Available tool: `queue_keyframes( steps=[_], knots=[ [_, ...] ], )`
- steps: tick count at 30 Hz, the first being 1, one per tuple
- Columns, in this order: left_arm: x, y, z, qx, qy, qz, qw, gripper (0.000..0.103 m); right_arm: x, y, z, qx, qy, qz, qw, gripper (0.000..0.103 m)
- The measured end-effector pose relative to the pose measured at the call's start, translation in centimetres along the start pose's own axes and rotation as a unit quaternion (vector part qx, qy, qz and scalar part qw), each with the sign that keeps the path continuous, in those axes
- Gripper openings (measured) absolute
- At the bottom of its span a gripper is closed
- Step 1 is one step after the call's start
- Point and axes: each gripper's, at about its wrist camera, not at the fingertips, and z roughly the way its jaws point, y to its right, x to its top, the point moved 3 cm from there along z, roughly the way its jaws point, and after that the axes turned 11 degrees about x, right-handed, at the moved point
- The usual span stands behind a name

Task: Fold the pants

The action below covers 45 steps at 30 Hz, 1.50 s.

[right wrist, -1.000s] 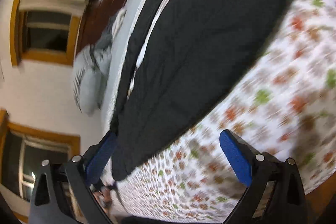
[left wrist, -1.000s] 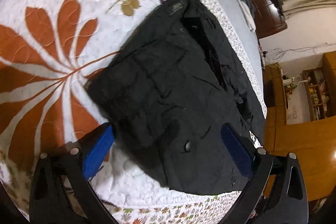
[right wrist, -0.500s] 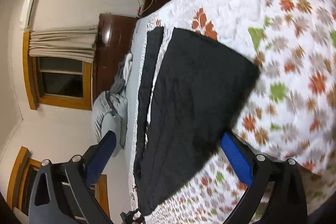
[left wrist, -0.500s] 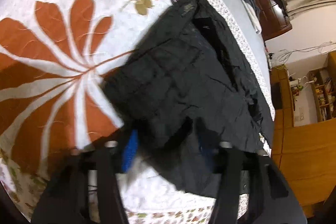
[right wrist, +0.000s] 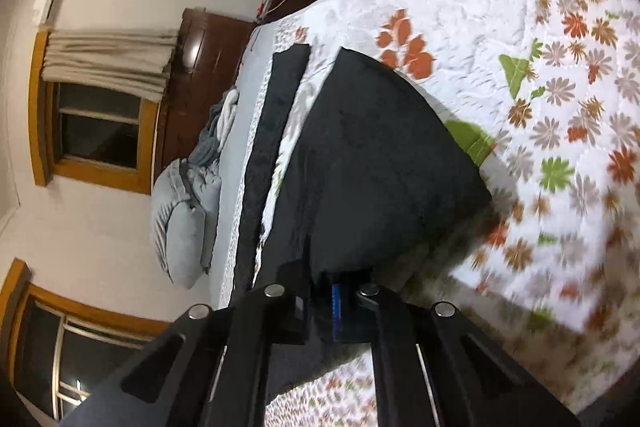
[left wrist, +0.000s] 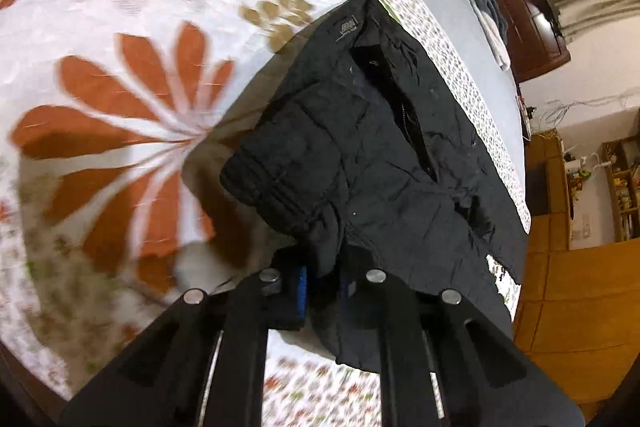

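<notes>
Black pants (left wrist: pixel 372 155) lie on a flowered bedspread (left wrist: pixel 120 27), waistband and open zip toward me in the left wrist view. My left gripper (left wrist: pixel 322 283) is shut on a bunched fold of the waistband, which is lifted off the bed and casts a shadow. In the right wrist view the pants (right wrist: pixel 376 163) show as a smooth black leg panel, with a second black strip (right wrist: pixel 272 139) lying beside it. My right gripper (right wrist: pixel 322 301) is shut on the near edge of that leg, raised a little above the bedspread (right wrist: pixel 560 87).
A grey pillow (right wrist: pixel 184 219) and crumpled clothes (right wrist: pixel 218 131) lie on the grey sheet by the bed's far side. A dark wooden cabinet (left wrist: pixel 528 7) stands past the bed, a wooden floor (left wrist: pixel 572 307) at its edge. Windows (right wrist: pixel 96 123) line the wall.
Both grippers went from wide open to shut on the pants. The left one has pinched the waistband and raised it; the right one has closed on the leg's edge.
</notes>
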Motion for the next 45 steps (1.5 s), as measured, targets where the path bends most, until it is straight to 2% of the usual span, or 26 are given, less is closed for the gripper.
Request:
queue_keyframes(
  steps=[7,10,13,14,15,16,17,18,19,21,23,24,26,27,29,33,35,36,40,45],
  knots=[
    [-1.0,-7.7,-2.2,0.01,-0.026,-0.042,0.9987,0.01,-4.3,-2.4,0.2,-0.008,-0.056,-0.023,0.998,0.007],
    [-1.4,-10.4,-1.7,0.001,-0.033,-0.066,0.9973,0.012,-5.7,-0.8,1.3,-0.036,-0.079,-0.017,0.996,0.007],
    [-1.2,-10.2,-1.2,0.001,-0.029,-0.043,0.9986,0.02,-6.1,1.2,2.7,-0.077,-0.097,-0.024,0.992,0.009],
    [-1.2,-10.0,-1.4,-0.003,-0.026,-0.033,0.9991,0.024,-6.3,1.6,2.6,-0.078,-0.101,-0.024,0.992,0.014],
    [-1.2,-9.6,-1.7,-0.008,-0.026,-0.025,0.9993,0.041,-6.2,1.4,2.8,-0.074,-0.107,-0.022,0.991,0.019],
    [-1.3,-9.3,-2.6,-0.013,-0.022,-0.01,0.9996,0.056,-6.2,0.9,2.8,-0.07,-0.12,-0.022,0.99,0.04],
    [-1.4,-9.1,-3.7,-0.006,-0.009,0.0,0.9999,0.085,-6.0,0.2,2.9,-0.067,-0.13,-0.026,0.989,0.066],
    [-1.5,-8.8,-4.7,0.01,0.008,0.01,0.9999,0.094,-5.8,-0.9,2.4,-0.073,-0.136,-0.038,0.987,0.075],
    [-1.2,-8.6,-6.3,0.034,0.034,0.027,0.9985,0.094,-5.4,-2.0,1.5,-0.095,-0.134,-0.062,0.984,0.085],
    [0.0,-8.1,-8.5,0.044,0.057,0.057,0.9958,0.094,-4.1,-3.8,-0.3,-0.156,-0.122,-0.106,0.974,0.087],
    [2.7,-7.2,-10.2,0.056,0.085,0.073,0.9922,0.096,-2.4,-5.8,-2.7,-0.203,-0.097,-0.144,0.964,0.087],
    [4.9,-6.1,-10.7,0.065,0.102,0.086,0.989,0.099,-1.8,-7.0,-2.8,-0.212,-0.088,-0.16,0.96,0.087],
    [8.3,-3.7,-10.2,0.054,0.109,0.103,0.9871,0.1,-0.7,-10.1,-2.1,-0.184,-0.083,-0.191,0.961,0.09],
    [10.7,-2.2,-9.0,0.03,0.095,0.112,0.9887,0.1,-0.4,-11.3,-1.2,-0.162,-0.089,-0.194,0.964,0.093],
    [13.4,-0.5,-6.6,0.006,0.066,0.12,0.9906,0.1,0.7,-13.2,2.9,-0.124,-0.111,-0.189,0.968,0.095],
    [19.7,2.3,0.1,0.01,0.013,0.137,0.9904,0.1,2.9,-13.9,11.4,-0.118,-0.15,-0.166,0.968,0.095],
    [21.6,3.1,2.2,0.01,0.007,0.131,0.9913,0.1,4.3,-14.3,16.9,-0.114,-0.178,-0.153,0.965,0.095],
    [22.9,3.4,3.3,0.004,0.003,0.128,0.9918,0.1,4.5,-13.9,18.2,-0.115,-0.187,-0.15,0.964,0.095],
    [25.5,4.1,6.2,0.004,-0.009,0.143,0.9897,0.099,7.0,-14.4,25.7,-0.117,-0.223,-0.151,0.956,0.095],
    [26.9,4.3,9.7,0.011,-0.043,0.155,0.9869,0.098,10.1,-14.6,31.4,-0.118,-0.243,-0.166,0.949,0.097]
  ],
)
